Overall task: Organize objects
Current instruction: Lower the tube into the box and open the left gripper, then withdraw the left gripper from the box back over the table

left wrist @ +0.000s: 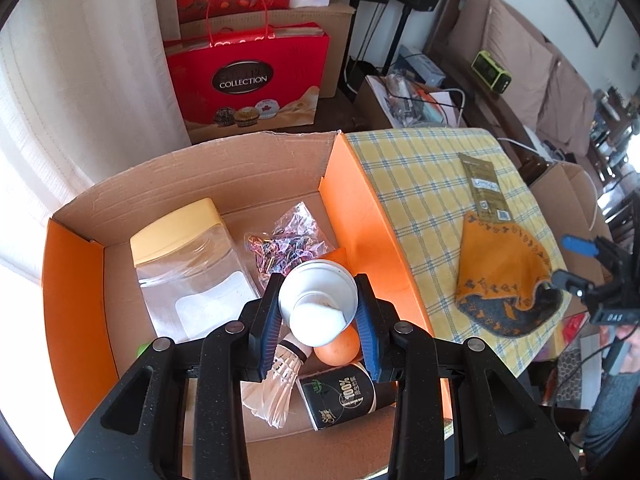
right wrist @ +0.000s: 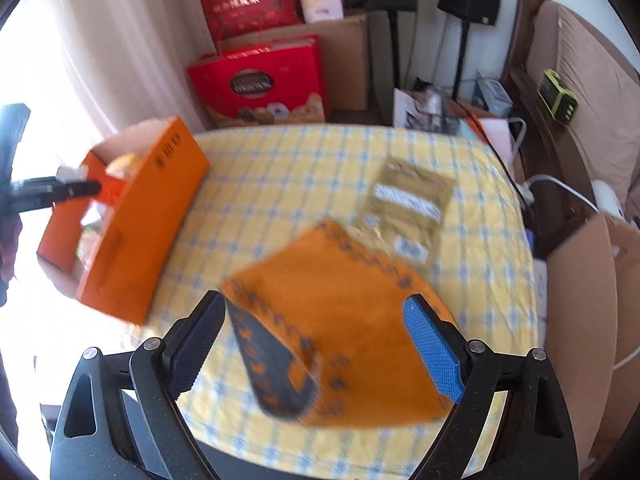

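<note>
My left gripper [left wrist: 318,312] is shut on a white paper cup [left wrist: 318,304], held tilted over the open orange cardboard box [left wrist: 368,216]. Inside the box lie a clear jar with a yellow lid [left wrist: 188,268], a bag of coloured clips [left wrist: 284,244], a shuttlecock [left wrist: 280,376], an orange ball [left wrist: 338,350] and a black tissue pack [left wrist: 340,396]. My right gripper [right wrist: 316,344] is open above an orange cloth with a dark lining [right wrist: 340,328] on the yellow checked tablecloth [right wrist: 280,184]. A gold packet [right wrist: 404,208] lies behind the cloth. The box [right wrist: 132,232] also shows at left in the right wrist view.
Red gift bags [left wrist: 248,80] and cardboard cartons stand on the floor behind the table. A sofa [left wrist: 520,40] runs along the right wall. Another open carton [right wrist: 588,320] sits right of the table. The right wrist view is blurred.
</note>
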{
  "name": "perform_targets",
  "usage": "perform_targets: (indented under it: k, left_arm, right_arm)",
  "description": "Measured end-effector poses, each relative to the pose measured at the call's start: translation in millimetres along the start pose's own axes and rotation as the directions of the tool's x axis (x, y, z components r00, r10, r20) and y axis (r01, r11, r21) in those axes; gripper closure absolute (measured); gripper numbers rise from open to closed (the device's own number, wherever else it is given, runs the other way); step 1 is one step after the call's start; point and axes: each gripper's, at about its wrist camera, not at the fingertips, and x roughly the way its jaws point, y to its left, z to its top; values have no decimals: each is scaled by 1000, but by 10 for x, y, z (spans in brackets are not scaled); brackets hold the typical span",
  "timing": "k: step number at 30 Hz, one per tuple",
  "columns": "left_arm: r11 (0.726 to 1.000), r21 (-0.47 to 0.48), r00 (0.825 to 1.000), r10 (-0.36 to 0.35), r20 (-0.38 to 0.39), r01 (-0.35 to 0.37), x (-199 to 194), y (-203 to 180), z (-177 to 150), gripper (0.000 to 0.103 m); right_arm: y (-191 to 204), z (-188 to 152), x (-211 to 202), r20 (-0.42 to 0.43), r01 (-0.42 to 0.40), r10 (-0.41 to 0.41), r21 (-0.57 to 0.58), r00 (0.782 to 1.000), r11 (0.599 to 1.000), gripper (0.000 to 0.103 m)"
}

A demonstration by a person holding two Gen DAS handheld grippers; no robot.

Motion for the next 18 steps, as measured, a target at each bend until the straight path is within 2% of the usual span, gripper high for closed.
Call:
perform_targets:
  k: [7, 11, 12, 15, 18]
  left_arm:
    - [1000, 4, 999, 25, -30, -25, 131, -43, 82, 71]
    - [999, -35, 1000, 25, -12, -26, 126, -25, 159, 70]
    - [999, -45, 1000, 22, 2, -22, 103, -24, 182, 69]
    - [998, -54, 999, 31, 30, -29, 46, -27, 234, 56]
    - [996, -53, 995, 70, 67, -67, -47, -61, 240, 51]
  right_arm:
    - [-210, -195, -61, 1, 2, -2, 57, 1000, 998, 11]
    - [-223, -212, -116, 18, -6, 5, 62, 1000, 998, 11]
    - [-216, -216, -129, 22, -7, 5, 61, 1000, 998, 11]
    - [-213, -213, -161, 32, -10, 8, 64, 999, 998, 11]
    - [-217, -213, -198, 47, -11, 8, 69, 999, 998, 11]
